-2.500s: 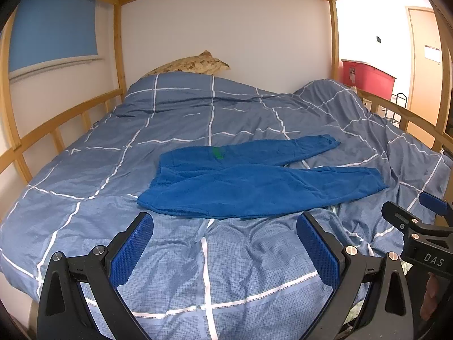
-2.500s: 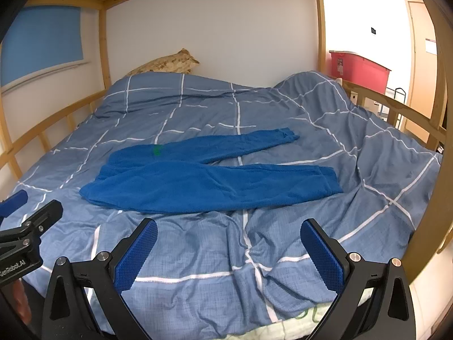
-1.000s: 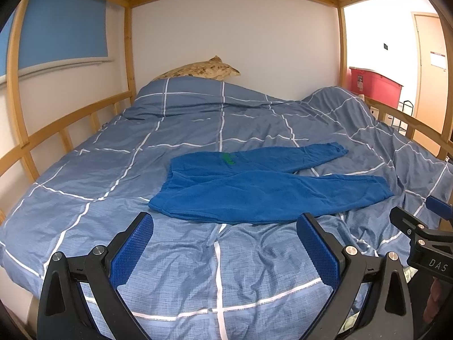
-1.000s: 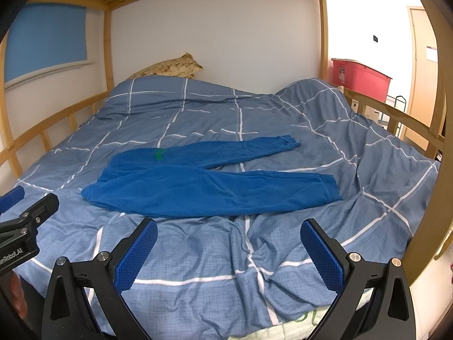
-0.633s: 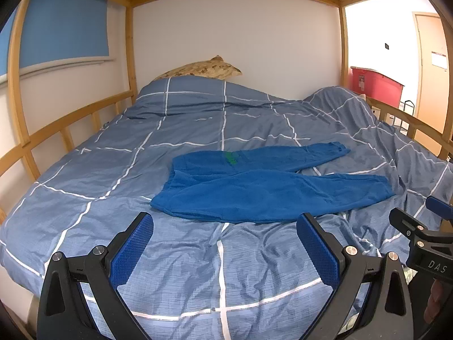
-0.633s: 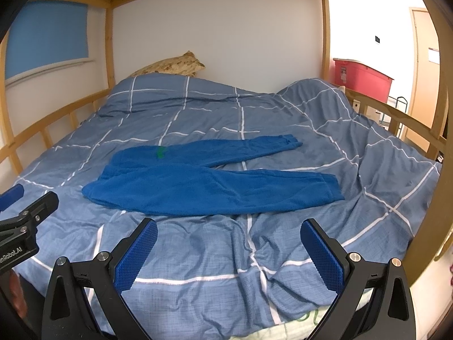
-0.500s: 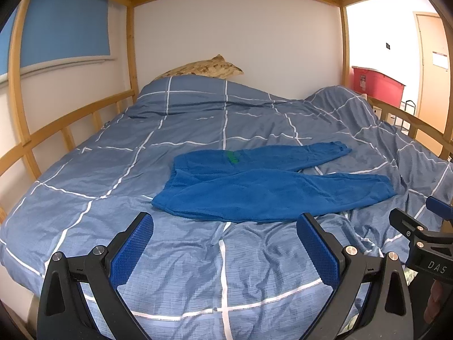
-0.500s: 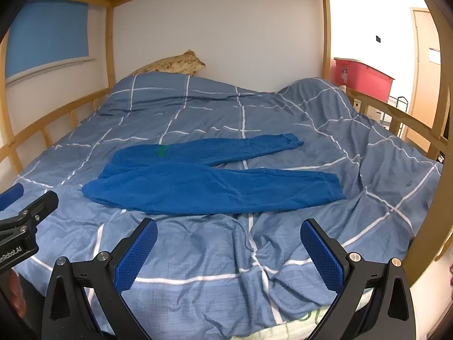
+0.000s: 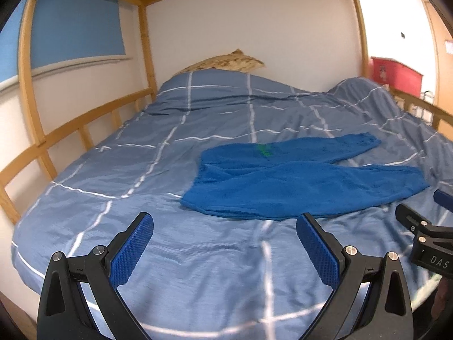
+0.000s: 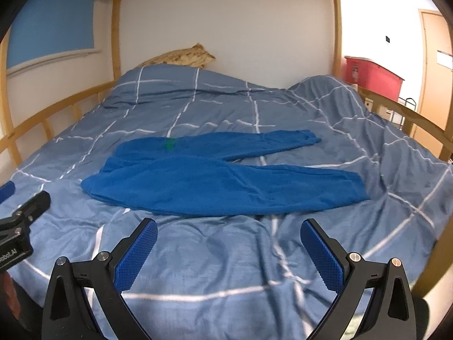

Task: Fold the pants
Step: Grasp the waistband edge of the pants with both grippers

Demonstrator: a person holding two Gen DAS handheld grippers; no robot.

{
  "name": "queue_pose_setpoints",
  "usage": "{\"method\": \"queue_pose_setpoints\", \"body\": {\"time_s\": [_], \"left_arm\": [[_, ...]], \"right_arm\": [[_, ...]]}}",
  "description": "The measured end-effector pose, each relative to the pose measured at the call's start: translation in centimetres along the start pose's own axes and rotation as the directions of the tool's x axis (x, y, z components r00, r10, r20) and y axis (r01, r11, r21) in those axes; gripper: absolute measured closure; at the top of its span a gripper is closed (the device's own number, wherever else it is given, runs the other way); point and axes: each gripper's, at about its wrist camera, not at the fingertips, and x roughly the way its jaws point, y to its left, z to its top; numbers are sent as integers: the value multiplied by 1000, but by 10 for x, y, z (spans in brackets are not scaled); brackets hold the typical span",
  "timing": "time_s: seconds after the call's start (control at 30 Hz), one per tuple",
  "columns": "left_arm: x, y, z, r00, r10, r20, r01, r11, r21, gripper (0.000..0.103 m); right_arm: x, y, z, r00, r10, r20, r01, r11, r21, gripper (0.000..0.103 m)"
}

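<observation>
Risk first: your left tongs (image 9: 223, 235) and right tongs (image 10: 228, 239) both stand wide and hold nothing. If you pinch only the top layer, or catch the duvet (image 9: 119, 170), the fold goes crooked. One pants (image 10: 226, 181) lies mid-bed, legs toward the right edge; one pillow (image 9: 226, 62).

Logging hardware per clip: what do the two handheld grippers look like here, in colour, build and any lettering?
Both match: the left gripper and right gripper have black angular frames with silver screw heads, and jaws faced with bright blue, knurled rubber pads. Seen from the left camera, the right unit's body shows white letters "DAS"; from the right camera, the left unit's label is cut off by the frame edge. No cables or sleeves show.
</observation>
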Motion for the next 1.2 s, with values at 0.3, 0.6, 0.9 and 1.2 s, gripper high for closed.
{"method": "queue_pose_setpoints", "body": {"time_s": [0.3, 0.6, 0.9, 1.2], "left_arm": [[64, 30, 2, 999, 14, -50, -14, 1000, 0, 8], [141, 43, 1, 974, -98, -207, 79, 992, -97, 25], [203, 57, -6, 919, -205, -337, 123, 961, -249, 41], [227, 57, -12, 913, -184, -363, 82, 957, -277, 57]], "right_arm": [[61, 27, 0, 997, 69, -26, -67, 996, 61, 3], [119, 37, -5, 983, 132, -129, -105, 974, 203, 18], [165, 28, -22, 946, 193, -259, -87, 924, 371, 29], [171, 27, -16, 957, 164, -238, -61, 919, 389, 38]]}}
